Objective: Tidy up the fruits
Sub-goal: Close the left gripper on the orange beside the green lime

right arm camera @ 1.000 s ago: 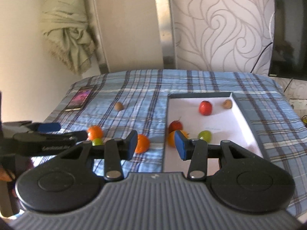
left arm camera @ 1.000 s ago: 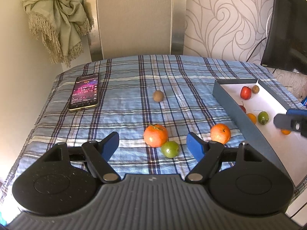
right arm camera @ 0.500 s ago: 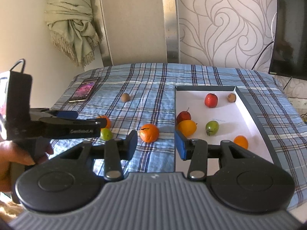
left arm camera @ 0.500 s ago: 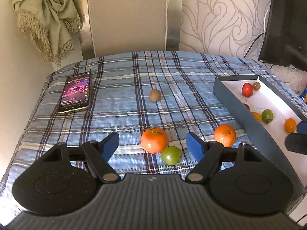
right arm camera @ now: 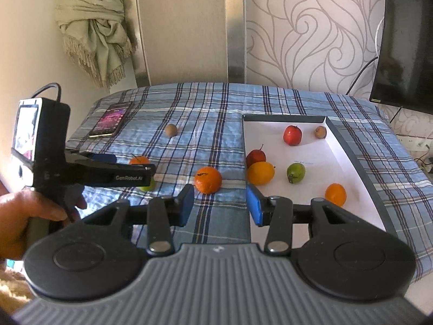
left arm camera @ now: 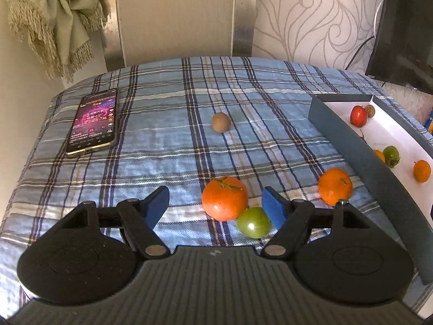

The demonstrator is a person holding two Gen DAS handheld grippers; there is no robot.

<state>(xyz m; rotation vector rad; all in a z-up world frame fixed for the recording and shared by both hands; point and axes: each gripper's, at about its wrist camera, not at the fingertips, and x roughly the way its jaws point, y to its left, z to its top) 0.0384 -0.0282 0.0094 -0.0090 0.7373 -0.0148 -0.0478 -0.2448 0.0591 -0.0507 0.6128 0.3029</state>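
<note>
Looks like somebody's home, a bedroom or living room. There's a blue plaid cloth (left arm camera: 167, 146) spread over the surface, swirly patterned wallpaper (right arm camera: 311, 32) behind it, and a fringed beige shawl (left arm camera: 51, 19) hanging in the corner. A dark flat-screen TV (right arm camera: 406, 38) is mounted on the right with a cable trailing under it, and a smartphone (left arm camera: 94, 122) with its screen lit lies on the cloth. Sunlight's coming in too.

Both wrist views look forward and down over the bed (left arm camera: 162, 140). The left sits nearer the loose fruit, the right further back. Both share the tray (right arm camera: 360, 162) and phone (left arm camera: 94, 120)
</note>
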